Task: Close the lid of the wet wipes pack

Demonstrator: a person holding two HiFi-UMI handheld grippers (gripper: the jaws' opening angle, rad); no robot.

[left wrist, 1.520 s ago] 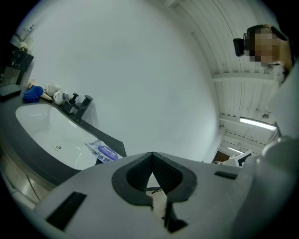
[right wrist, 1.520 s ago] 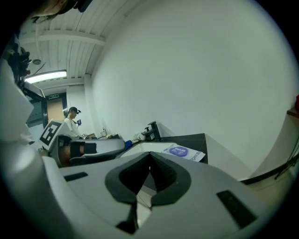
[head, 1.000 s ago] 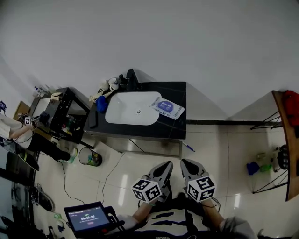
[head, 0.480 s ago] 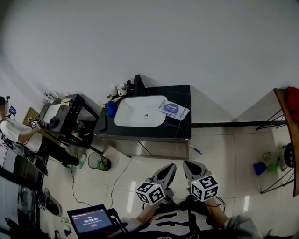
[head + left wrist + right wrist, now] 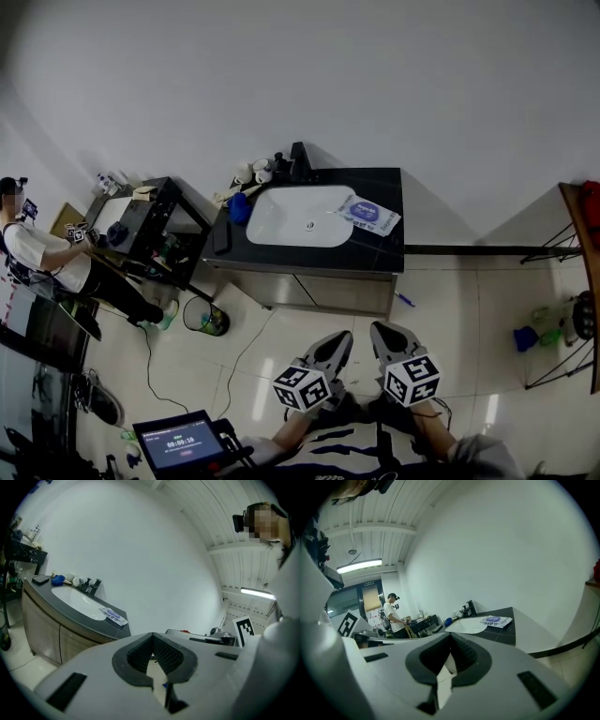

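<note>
Wipes pack (image 5: 370, 214) on counter (image 5: 375, 249), well apart. Left gripper (image 5: 335, 345) and right gripper (image 5: 384, 337) both pinched closed, empty; probably carry posture before approach.

**Three views, one counter**

The head view looks steeply down from far back, with the counter (image 5: 309, 258) toward 12 o'clock. The gripper views look along their jaws from low and far off. The left shows counter and wipes pack (image 5: 372, 213) at 9 o'clock, the right at 3.
</note>
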